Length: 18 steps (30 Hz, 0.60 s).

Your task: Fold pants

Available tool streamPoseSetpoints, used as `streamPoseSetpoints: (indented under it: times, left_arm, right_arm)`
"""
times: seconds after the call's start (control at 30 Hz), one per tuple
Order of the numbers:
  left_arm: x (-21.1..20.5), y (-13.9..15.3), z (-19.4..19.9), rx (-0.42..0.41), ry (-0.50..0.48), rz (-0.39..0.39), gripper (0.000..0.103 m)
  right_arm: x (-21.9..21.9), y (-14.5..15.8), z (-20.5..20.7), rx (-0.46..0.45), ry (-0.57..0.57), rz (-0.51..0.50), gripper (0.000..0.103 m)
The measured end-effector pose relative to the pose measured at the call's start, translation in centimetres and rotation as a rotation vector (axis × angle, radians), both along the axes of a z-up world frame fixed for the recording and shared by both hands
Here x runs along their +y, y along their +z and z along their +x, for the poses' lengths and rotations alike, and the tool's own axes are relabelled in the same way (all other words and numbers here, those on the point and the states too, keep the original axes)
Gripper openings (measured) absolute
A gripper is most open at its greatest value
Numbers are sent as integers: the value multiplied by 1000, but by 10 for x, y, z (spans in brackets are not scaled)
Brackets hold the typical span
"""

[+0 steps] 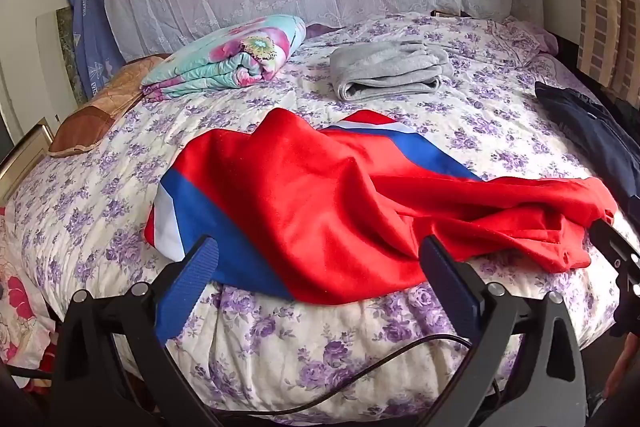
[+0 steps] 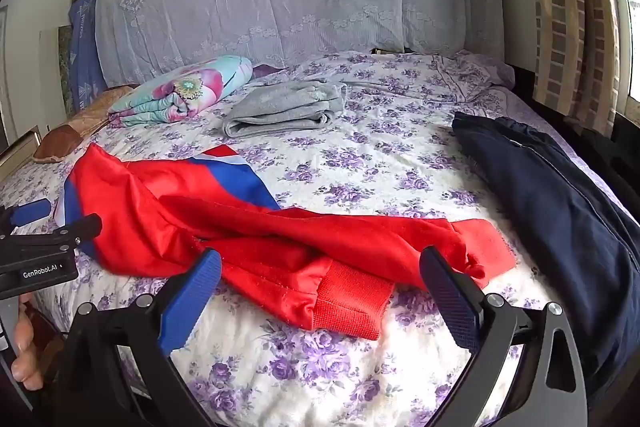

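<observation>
Red pants (image 1: 320,203) lie crumpled near the bed's (image 1: 280,347) front edge. Both hand-held grippers, left (image 1: 318,259) and right (image 2: 320,275), hover wide apart, empty; best pinch cuffs and waistband, then pull flat.

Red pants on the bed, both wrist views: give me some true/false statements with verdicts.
1. The red pants lie crumpled and unfolded. True.
2. The left tool is shut on the pants. False: it is open, gripping nothing.
3. The grey garment farther back is folded. True.
4. The dark navy garment lies on top of the red pants. False: it lies beside them, apart.
5. The right tool is open. True.
</observation>
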<state>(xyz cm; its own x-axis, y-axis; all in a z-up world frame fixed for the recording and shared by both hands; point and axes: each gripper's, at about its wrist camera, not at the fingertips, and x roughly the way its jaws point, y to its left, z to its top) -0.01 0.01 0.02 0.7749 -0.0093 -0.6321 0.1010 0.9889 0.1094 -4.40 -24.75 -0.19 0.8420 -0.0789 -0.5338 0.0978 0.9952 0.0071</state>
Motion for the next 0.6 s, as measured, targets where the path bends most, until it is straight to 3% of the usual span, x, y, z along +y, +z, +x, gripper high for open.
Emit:
streamPoseSetpoints:
  times: [0.6]
  left_arm:
    - [0,0,0,6,4,-7,98]
  right_arm:
    - [2,2,-3,-3,5,-13,100]
